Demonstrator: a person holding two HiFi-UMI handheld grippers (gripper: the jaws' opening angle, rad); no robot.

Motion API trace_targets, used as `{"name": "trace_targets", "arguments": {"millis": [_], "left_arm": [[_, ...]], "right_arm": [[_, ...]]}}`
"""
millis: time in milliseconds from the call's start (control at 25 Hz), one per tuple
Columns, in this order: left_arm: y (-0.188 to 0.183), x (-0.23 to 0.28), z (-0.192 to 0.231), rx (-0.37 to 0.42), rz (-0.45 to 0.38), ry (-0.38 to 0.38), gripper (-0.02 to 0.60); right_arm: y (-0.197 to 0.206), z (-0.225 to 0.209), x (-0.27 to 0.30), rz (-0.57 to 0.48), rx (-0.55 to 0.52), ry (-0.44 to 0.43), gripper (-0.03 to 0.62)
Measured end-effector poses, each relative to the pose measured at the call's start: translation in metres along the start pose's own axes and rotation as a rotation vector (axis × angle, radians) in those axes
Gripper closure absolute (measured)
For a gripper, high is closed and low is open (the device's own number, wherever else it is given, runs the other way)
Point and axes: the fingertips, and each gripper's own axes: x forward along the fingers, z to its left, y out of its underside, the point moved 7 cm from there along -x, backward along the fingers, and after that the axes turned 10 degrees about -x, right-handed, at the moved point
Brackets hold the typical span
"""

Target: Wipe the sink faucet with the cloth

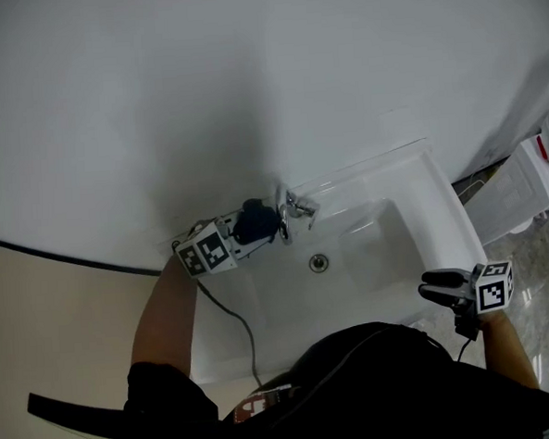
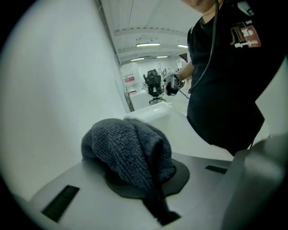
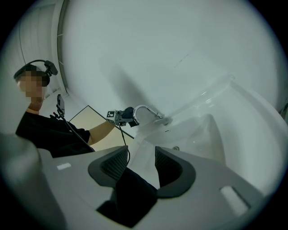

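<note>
Two grippers are in view around the white sink [image 1: 445,203]. The left gripper [image 1: 246,232] is closed on a dark blue-grey cloth [image 1: 254,221], which bulges out from between its jaws in a soft bundle. This cloth is at the left side of the chrome faucet [image 1: 297,206], at the back rim of the sink, close to the white wall [image 1: 247,76]. Whether it touches the metal, I cannot tell. The right gripper [image 1: 429,290] is well apart from the faucet, near the right front edge of the sink. Its jaws stand apart and nothing is between them.
</note>
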Motion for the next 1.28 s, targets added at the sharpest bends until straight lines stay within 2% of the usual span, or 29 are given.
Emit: {"name": "trace_targets", "arguments": {"millis": [40, 80, 160, 240, 280, 360, 400, 480, 600, 720, 840, 960, 1080, 1280], "left_arm": [[-0.010, -0.011, 0.008, 0.039, 0.061, -0.053, 0.560], [-0.018, -0.017, 0.019, 0.115, 0.154, -0.122, 0.560], [-0.034, -0.013, 0.043, 0.350, 0.395, -0.242, 0.560], [-0.055, 0.006, 0.061, 0.582, 0.591, -0.282, 0.560], [-0.067, 0.018, 0.067, 0.677, 0.659, -0.273, 0.560], [-0.084, 0.048, 0.075, 0.836, 0.778, -0.206, 0.560], [-0.087, 0.064, 0.078, 0.893, 0.840, -0.154, 0.560], [-0.083, 0.094, 0.084, 0.939, 0.972, -0.030, 0.560], [-0.068, 0.132, 0.086, 0.907, 1.152, 0.128, 0.560], [-0.057, 0.159, 0.085, 0.831, 1.298, 0.202, 0.560], [-0.046, 0.177, 0.090, 0.642, 1.440, 0.196, 0.560], [-0.039, 0.181, 0.099, 0.409, 1.565, 0.140, 0.560], [-0.043, 0.182, 0.101, 0.195, 1.550, 0.145, 0.560], [-0.051, 0.173, 0.099, -0.011, 1.426, 0.107, 0.560]], "right_arm": [[-0.001, -0.001, 0.002, -0.006, 0.004, -0.013, 0.410], [0.000, -0.003, 0.006, -0.014, 0.011, -0.024, 0.410], [0.008, -0.009, 0.013, -0.035, 0.023, -0.038, 0.410], [0.017, -0.015, 0.012, -0.055, 0.033, -0.046, 0.410], [0.021, -0.017, 0.008, -0.066, 0.039, -0.049, 0.410], [0.027, -0.021, -0.004, -0.095, 0.055, -0.050, 0.410], [0.030, -0.024, -0.012, -0.112, 0.064, -0.047, 0.410], [0.038, -0.032, -0.028, -0.147, 0.085, -0.031, 0.410], [0.055, -0.043, -0.051, -0.189, 0.115, -0.001, 0.410], [0.067, -0.050, -0.073, -0.222, 0.136, 0.016, 0.410], [0.076, -0.054, -0.088, -0.241, 0.152, 0.025, 0.410], [0.085, -0.057, -0.090, -0.256, 0.164, 0.038, 0.410], [0.089, -0.058, -0.091, -0.268, 0.168, 0.049, 0.410], [0.086, -0.056, -0.090, -0.262, 0.162, 0.039, 0.410]]}}
